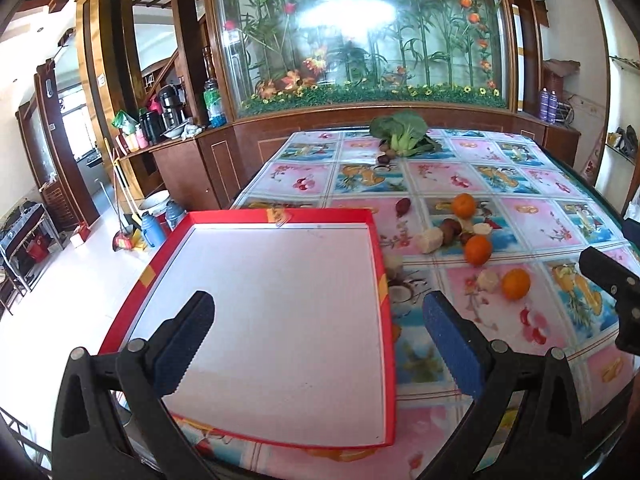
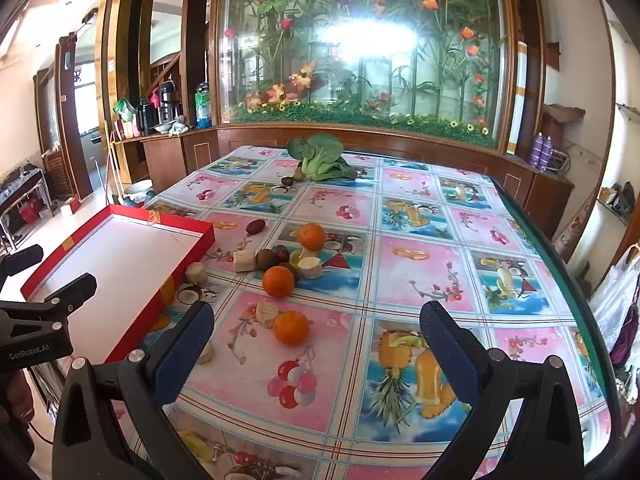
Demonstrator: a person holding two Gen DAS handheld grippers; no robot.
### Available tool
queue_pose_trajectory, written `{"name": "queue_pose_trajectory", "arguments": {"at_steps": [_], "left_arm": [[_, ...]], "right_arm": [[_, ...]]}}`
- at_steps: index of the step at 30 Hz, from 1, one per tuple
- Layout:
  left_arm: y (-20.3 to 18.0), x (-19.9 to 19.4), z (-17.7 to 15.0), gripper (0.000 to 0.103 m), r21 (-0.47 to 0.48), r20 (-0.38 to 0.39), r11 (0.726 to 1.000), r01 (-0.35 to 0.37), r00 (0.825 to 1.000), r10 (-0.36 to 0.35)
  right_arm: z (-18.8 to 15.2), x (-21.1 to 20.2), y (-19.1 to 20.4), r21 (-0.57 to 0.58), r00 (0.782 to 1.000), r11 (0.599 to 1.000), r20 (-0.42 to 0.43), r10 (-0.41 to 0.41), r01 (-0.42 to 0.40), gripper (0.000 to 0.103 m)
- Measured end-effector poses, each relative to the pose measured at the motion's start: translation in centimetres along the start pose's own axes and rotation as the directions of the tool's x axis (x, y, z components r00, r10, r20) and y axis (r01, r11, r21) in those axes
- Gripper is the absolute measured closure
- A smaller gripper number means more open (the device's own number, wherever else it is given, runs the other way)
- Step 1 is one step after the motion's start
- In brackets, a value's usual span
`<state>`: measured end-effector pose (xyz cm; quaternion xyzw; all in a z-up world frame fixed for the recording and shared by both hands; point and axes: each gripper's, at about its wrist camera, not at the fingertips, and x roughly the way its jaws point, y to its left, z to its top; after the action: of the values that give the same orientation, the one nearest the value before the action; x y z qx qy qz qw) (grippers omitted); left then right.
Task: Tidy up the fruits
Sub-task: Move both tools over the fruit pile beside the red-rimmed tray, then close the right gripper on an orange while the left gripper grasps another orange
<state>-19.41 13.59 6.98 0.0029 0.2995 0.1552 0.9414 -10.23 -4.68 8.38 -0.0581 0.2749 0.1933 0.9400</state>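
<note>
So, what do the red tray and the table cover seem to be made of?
The red tray looks like cardboard, perhaps a box lid: thin straight walls, a matte white inside, and tape-like yellow patches on the rim. The table cover looks like plastic or oilcloth: printed fruit squares with a slight sheen, lying flat and smooth. Neither material is certain from the pictures alone.
</note>
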Motion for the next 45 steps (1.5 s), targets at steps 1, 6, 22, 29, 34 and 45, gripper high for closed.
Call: {"name": "queue_pose_trajectory", "arguments": {"at_steps": [1, 6, 22, 29, 34, 45], "left_arm": [[0.2, 0.0, -0.1, 0.000, -0.003, 0.000, 1.000, 0.000, 1.000, 0.000], [0.6, -0.5, -0.2, 0.000, 0.006, 0.008, 1.000, -0.003, 1.000, 0.003], [-0.4, 0.6, 0.3, 0.000, 0.030, -0.021, 0.999, 0.019, 1.000, -0.018], [-0.5, 1.7, 1.2, 0.000, 0.050, -0.025, 0.999, 0.021, 0.999, -0.020], [-0.2, 2.3, 2.9, 0.000, 0.071, -0.013, 0.998, 0.000, 1.000, 0.001], [-1.9, 5.6, 8.0, 0.000, 0.108, -0.042, 0.993, 0.039, 0.999, -0.035]], "right_arm": [[0.0, 0.1, 0.0, 0.000, 1.000, 1.000, -0.001, 0.000, 0.000, 0.001], [-0.1, 0.1, -0.1, 0.011, 1.000, 1.000, -0.004, 0.011, -0.011, 0.001], [0.9, 3.7, -0.6, 0.045, 0.994, 0.996, -0.073, 0.075, -0.072, 0.001], [2.1, 9.9, 0.1, 0.032, 0.973, 0.992, -0.195, 0.126, -0.122, 0.012], [2.0, 14.6, 0.3, 0.106, 0.921, 0.977, -0.329, 0.209, -0.184, 0.036], [2.3, 13.9, -4.2, 0.271, 0.885, 0.918, -0.289, 0.366, -0.291, 0.071]]}}
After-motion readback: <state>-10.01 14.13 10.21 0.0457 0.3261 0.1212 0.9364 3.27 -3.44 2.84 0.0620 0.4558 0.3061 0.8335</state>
